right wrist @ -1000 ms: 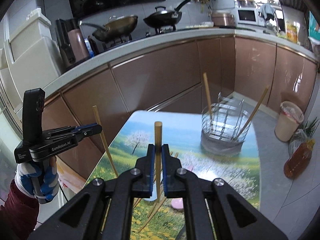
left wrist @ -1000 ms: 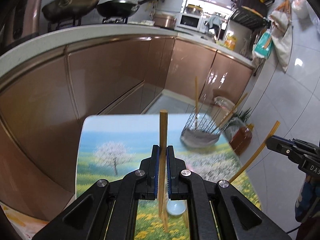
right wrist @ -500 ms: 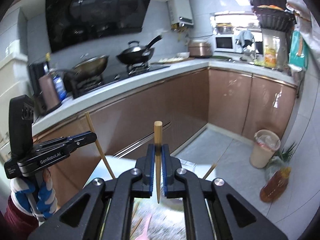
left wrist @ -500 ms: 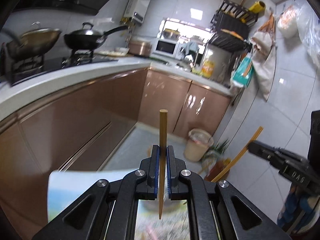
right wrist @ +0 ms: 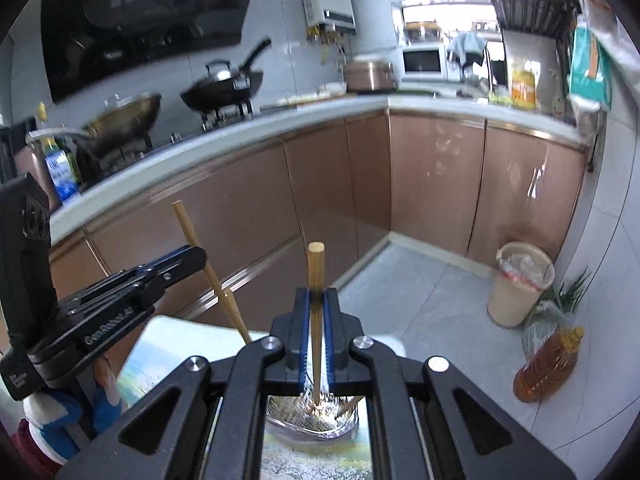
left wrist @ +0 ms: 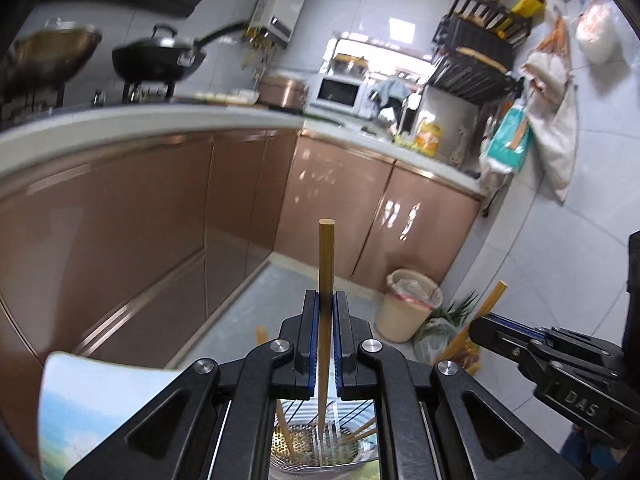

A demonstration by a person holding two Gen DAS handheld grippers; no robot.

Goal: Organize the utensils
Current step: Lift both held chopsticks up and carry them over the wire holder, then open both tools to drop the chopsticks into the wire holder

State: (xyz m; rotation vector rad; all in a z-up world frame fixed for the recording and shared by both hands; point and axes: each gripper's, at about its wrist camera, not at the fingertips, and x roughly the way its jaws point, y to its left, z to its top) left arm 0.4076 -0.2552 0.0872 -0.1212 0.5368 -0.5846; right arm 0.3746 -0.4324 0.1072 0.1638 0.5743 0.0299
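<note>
My left gripper (left wrist: 326,300) is shut on a wooden chopstick (left wrist: 326,256) held upright; its lower tip hangs over the metal wire utensil holder (left wrist: 320,446), which has several chopsticks inside. My right gripper (right wrist: 316,298) is shut on another upright wooden chopstick (right wrist: 316,268), tip just above the same holder (right wrist: 310,416). The right gripper also shows in the left wrist view (left wrist: 480,326), the left gripper in the right wrist view (right wrist: 198,256), each holding its chopstick.
The holder stands on a small table with a landscape print (left wrist: 80,400). Beyond are copper-coloured cabinets (left wrist: 160,216), a counter with woks, a bin (left wrist: 408,304) and an oil bottle (right wrist: 548,364) on the tiled floor.
Both grippers have risen and moved forward over the holder with their chopsticks. The holder, once ahead on the table, now lies directly beneath both grippers.
</note>
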